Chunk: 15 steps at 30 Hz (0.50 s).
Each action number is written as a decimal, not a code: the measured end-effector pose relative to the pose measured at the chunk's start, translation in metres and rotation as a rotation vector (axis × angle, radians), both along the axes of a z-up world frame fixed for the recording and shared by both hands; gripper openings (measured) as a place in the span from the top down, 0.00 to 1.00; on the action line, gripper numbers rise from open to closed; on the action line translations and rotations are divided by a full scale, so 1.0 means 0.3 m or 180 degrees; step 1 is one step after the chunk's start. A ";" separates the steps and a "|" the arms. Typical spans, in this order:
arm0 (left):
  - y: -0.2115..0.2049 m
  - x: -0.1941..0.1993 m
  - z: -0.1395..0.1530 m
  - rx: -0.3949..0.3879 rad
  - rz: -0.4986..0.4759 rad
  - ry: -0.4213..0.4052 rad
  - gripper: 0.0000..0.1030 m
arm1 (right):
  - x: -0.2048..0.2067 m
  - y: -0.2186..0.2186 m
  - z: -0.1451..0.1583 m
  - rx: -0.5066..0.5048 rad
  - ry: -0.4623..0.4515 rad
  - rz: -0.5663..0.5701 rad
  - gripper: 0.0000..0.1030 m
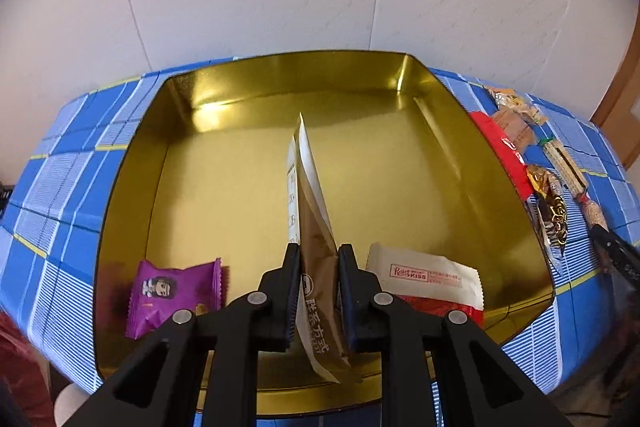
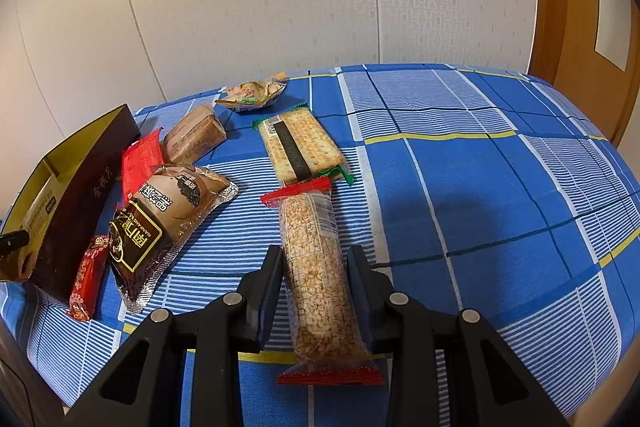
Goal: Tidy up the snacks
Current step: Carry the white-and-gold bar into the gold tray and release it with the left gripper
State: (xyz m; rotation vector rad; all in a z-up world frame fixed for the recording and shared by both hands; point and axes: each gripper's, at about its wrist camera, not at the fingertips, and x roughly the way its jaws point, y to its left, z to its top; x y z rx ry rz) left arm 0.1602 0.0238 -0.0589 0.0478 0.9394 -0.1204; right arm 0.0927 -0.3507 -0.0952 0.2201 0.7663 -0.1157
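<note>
We hold the brown sachet [image 1: 318,279] edge-on in our left gripper [image 1: 319,291], its long axis running straight away from us, far tip raised over the gold tin [image 1: 132,163]; the jaws pinch it narrowly and the gripper tilts steeply down. A purple packet [image 1: 174,293] and white packet [image 1: 428,277] lie in the tin. Our right gripper [image 2: 316,293] clamps the grain bar [image 2: 320,283], lengthwise away from us, above the blue checked cloth [image 2: 480,187].

You can read "KISS" in a red frame on the white packet [image 1: 430,277] — and "NANFANG" on the dark pastry wrapper [image 2: 160,227].
</note>
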 end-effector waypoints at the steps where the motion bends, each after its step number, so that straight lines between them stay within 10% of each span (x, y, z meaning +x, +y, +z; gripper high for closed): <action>1: 0.003 0.000 -0.004 -0.0012 0.0022 0.0015 0.81 | 0.000 0.000 0.000 0.0000 0.0002 0.0003 0.68; 15: 0.040 -0.042 -0.006 -0.0144 0.0317 -0.0035 0.64 | -0.012 -0.009 0.012 0.0023 -0.0094 0.0000 0.68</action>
